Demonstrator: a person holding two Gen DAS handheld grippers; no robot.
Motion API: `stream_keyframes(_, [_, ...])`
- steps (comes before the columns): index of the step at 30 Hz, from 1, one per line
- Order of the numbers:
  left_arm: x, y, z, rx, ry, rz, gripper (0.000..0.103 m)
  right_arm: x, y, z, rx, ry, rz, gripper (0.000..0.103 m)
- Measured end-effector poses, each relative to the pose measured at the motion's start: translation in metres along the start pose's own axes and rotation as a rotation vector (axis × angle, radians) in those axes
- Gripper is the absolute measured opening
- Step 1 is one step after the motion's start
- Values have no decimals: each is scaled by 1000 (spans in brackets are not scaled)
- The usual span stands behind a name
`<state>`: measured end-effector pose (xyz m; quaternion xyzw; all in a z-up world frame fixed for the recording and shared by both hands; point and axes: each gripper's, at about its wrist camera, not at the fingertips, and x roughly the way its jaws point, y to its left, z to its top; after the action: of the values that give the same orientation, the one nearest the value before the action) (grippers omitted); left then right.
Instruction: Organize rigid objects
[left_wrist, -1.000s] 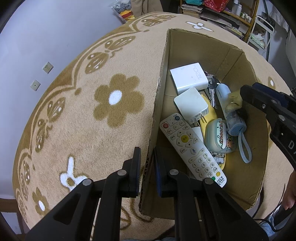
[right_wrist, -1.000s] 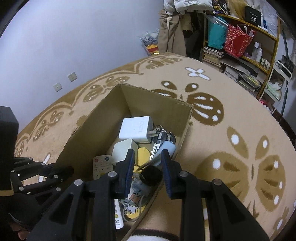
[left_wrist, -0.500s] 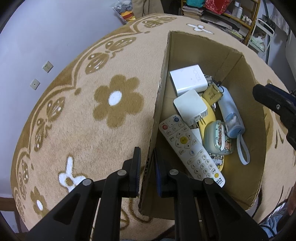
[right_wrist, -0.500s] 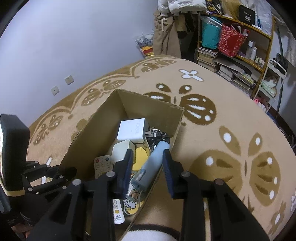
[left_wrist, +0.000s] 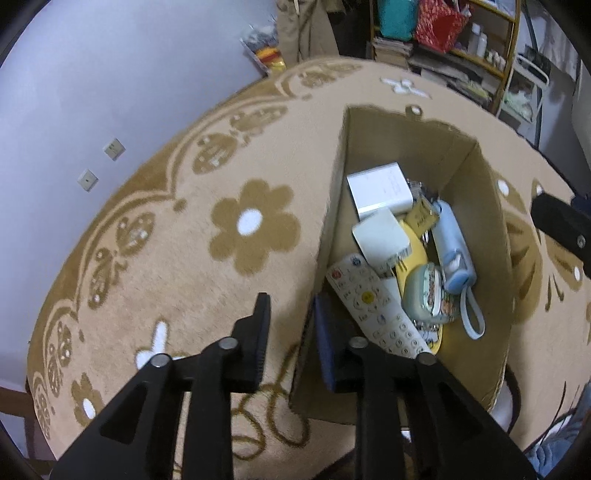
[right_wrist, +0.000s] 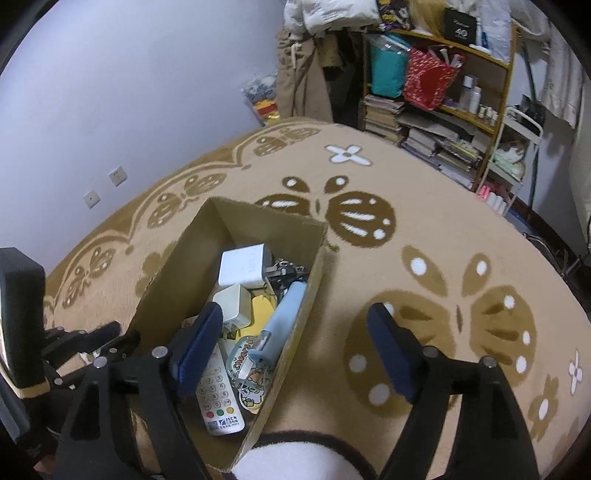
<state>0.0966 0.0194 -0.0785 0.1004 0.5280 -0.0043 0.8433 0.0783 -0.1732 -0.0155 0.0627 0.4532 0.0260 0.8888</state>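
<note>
An open cardboard box (left_wrist: 476, 206) (right_wrist: 177, 280) stands on a beige flowered blanket. Inside lie a white remote (left_wrist: 376, 314) (right_wrist: 218, 398), a light blue tube with a strap (left_wrist: 452, 251) (right_wrist: 284, 321), a white charger block (left_wrist: 380, 188), a white plug adapter (left_wrist: 380, 236), a green cartoon case (left_wrist: 421, 291) and keys. My left gripper (left_wrist: 290, 306) straddles the box's left wall; its jaws are opening, the left finger clear of the cardboard. My right gripper (right_wrist: 295, 314) hangs above the box's right wall, jaws opening wide, pads touching nothing.
A shelf (right_wrist: 424, 81) crowded with books, bags and bottles stands beyond the blanket at the back right, with hanging clothes (right_wrist: 295, 74) beside it. Two wall sockets (right_wrist: 105, 186) sit low on the left wall. A white fluffy sleeve (right_wrist: 280, 461) shows at the bottom edge.
The right jaws spread wide and let the light blue tube drop into the box, then rose. The left jaws parted from the box wall and lifted a little.
</note>
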Motion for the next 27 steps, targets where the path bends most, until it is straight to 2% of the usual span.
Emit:
stream_keyframes(2, [-10,-1,1,6,-36,10,33,-6,-3,-1,8,-6,-10,93])
stream_keyframes(4, [-19,-2,1,13,-64,10,48,-15,-6,-3,5,-20,-23,98])
stream_keyframes(5, [-24,-3,1,19,-84,9,61,-20,-7,-5,4,-28,-33,100])
stream_keyframes(6, [-30,-5,0,22,-109,8,69,-22,-9,-5,6,-32,-44,101])
stream_keyframes(8, [-41,-7,0,30,-150,-6,73,-31,-13,-9,19,-45,-75,103])
stream_keyframes(12, [-54,-6,-6,22,-189,-6,90,-48,-24,-20,43,-73,-88,103])
stream_keyframes(17, [-68,-5,-16,1,-245,9,99,-78,-31,-38,66,-206,-90,103])
stream_keyframes(22, [-84,-5,-30,1,-314,18,100,-100,-37,-59,105,-277,-87,103])
stream_keyframes(27, [-104,-15,-44,44,-370,13,101,-112,-40,-78,138,-332,-87,103])
